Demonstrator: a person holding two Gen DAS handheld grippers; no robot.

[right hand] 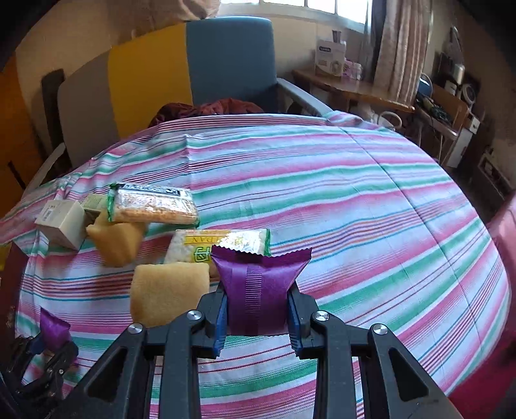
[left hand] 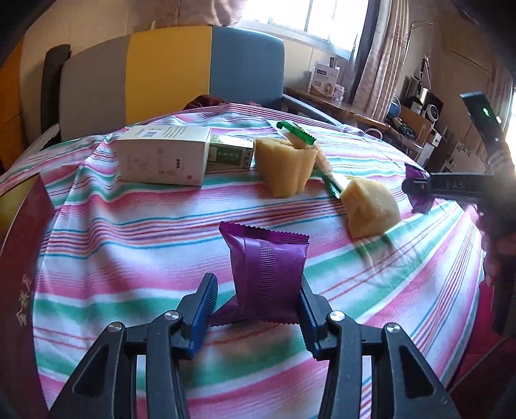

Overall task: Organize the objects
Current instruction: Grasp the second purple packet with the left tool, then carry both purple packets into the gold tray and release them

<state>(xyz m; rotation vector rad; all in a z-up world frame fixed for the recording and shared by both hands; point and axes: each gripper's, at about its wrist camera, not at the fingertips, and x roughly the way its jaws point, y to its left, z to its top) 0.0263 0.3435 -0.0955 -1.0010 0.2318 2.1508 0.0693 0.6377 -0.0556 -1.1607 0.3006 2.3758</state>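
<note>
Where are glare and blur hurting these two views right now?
Left wrist view: the window is blown out, and the cloth beside the right-hand sponge is smeared. Right wrist view: the window is also blown out, the clear snack wrapper is glossy and soft, while the purple packet stays sharp. Both bend the table edge, with dark corners.

Daylight from the blown-out window (left hand: 325, 19) behind, room dim and warm, heavy fisheye bending with dark vignetted corners, slight motion blur on the striped cloth (right hand: 354, 193).
</note>
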